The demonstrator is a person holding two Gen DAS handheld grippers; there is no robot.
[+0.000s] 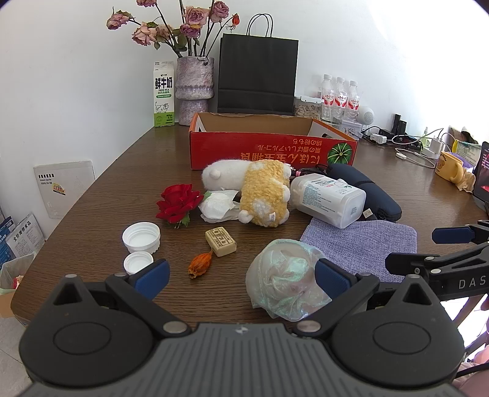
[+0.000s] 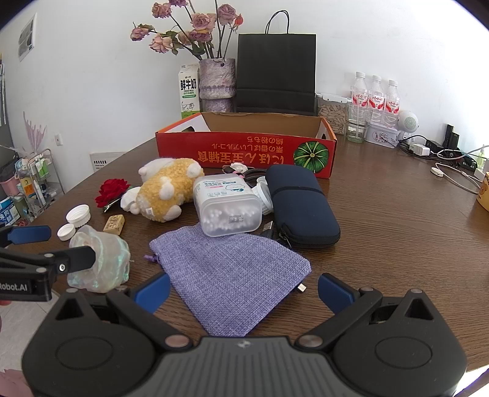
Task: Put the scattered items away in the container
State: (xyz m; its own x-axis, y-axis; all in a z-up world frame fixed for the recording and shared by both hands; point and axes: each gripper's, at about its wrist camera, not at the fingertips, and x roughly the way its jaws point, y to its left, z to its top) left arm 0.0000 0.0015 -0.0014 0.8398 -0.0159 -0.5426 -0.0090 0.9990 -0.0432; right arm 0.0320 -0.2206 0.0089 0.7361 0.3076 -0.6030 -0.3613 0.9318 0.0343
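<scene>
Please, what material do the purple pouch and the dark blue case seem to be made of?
Purple pouch: a coarse woven fabric, matte; the weave grain shows clearly. Dark blue case: probably a soft, smooth matte textile, perhaps neoprene, with a zipper at its near end.

Far ahead of my fingers, against the white wall, I see a milk carton (image 1: 164,93) standing just left of a mottled vase (image 1: 194,90) of dried roses (image 1: 183,24). A black paper bag (image 1: 257,73) stands to the vase's right. Further right, three water bottles (image 1: 340,93) stand in a row, then a tangle of chargers and cables (image 1: 406,143) and a yellow mug (image 1: 449,166).
</scene>
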